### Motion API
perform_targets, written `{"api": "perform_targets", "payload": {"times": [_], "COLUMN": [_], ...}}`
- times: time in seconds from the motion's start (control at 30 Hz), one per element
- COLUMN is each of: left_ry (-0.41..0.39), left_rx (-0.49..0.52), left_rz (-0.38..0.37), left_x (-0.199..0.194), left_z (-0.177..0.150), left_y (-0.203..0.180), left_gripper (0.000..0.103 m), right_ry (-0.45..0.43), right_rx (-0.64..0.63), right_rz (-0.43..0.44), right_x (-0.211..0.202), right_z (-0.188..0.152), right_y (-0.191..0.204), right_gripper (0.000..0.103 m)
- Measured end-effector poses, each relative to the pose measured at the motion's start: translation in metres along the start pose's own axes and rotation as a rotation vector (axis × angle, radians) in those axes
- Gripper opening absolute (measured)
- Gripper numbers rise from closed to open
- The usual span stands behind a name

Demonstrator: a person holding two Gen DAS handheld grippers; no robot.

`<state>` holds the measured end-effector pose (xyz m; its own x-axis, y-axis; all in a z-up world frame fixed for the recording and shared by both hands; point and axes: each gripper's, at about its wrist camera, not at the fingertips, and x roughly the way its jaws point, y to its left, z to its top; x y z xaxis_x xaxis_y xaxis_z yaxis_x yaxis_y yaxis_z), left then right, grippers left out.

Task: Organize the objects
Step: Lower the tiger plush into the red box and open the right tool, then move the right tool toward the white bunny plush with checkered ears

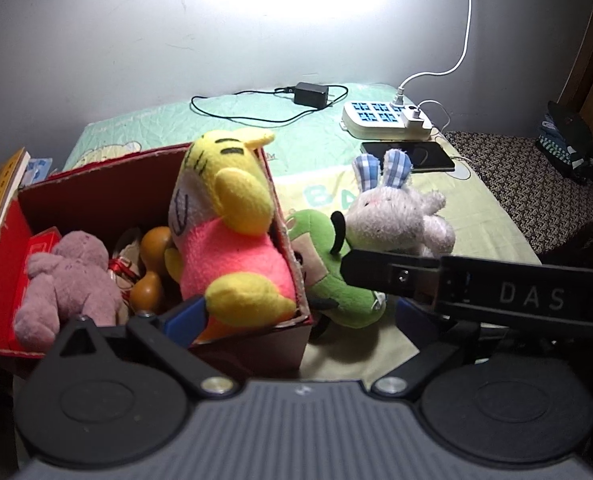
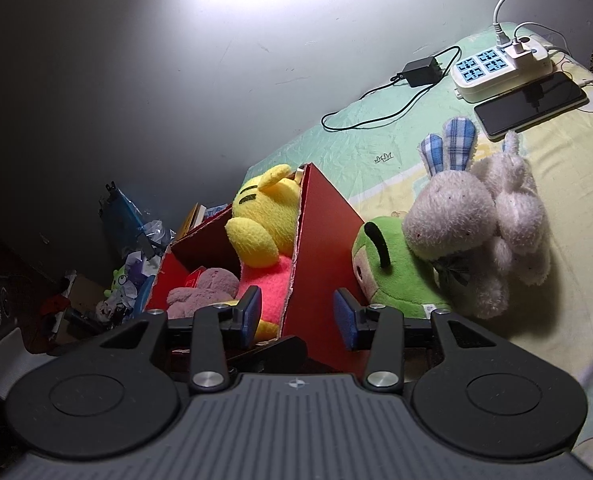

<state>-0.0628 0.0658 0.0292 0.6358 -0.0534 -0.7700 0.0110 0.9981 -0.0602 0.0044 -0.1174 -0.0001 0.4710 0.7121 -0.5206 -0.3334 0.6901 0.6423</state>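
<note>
Now the yellow plush (image 1: 232, 216) sits in the red box (image 1: 96, 196) on the bed (image 1: 476, 216); the left gripper (image 1: 296, 312) and the right gripper (image 2: 298, 316) show fingers spread, holding nothing.

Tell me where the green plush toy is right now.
The green plush toy lies on the bed cover outside the red box, against its right wall, with the white bunny leaning on it.

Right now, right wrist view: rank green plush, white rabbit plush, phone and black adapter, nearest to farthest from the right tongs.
1. green plush, just right of the right tongs, beside the red box.
2. white rabbit plush, leaning on it, farther right.
3. phone, upper right.
4. black adapter, by the wall; nearly level with the phone.
</note>
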Motion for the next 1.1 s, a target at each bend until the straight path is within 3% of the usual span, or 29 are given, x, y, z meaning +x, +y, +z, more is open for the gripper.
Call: {"api": "perform_targets", "payload": {"times": [0.4,1.1], "left_ry": [-0.040,0.055], "left_rx": [0.032,0.066], "left_rz": [0.076,-0.079], "left_x": [-0.004,0.045], "left_z": [-0.002,-0.006], "left_y": [-0.040,-0.103], "left_gripper": [0.100,0.100], "right_ry": [-0.017,-0.025], "right_rx": [0.010,0.080], "right_rz": [-0.008,-0.100], "right_x": [-0.027,-0.057], "right_z": [0.004,0.007], "right_y": [-0.031,-0.095], "right_gripper": [0.044,0.044]}}
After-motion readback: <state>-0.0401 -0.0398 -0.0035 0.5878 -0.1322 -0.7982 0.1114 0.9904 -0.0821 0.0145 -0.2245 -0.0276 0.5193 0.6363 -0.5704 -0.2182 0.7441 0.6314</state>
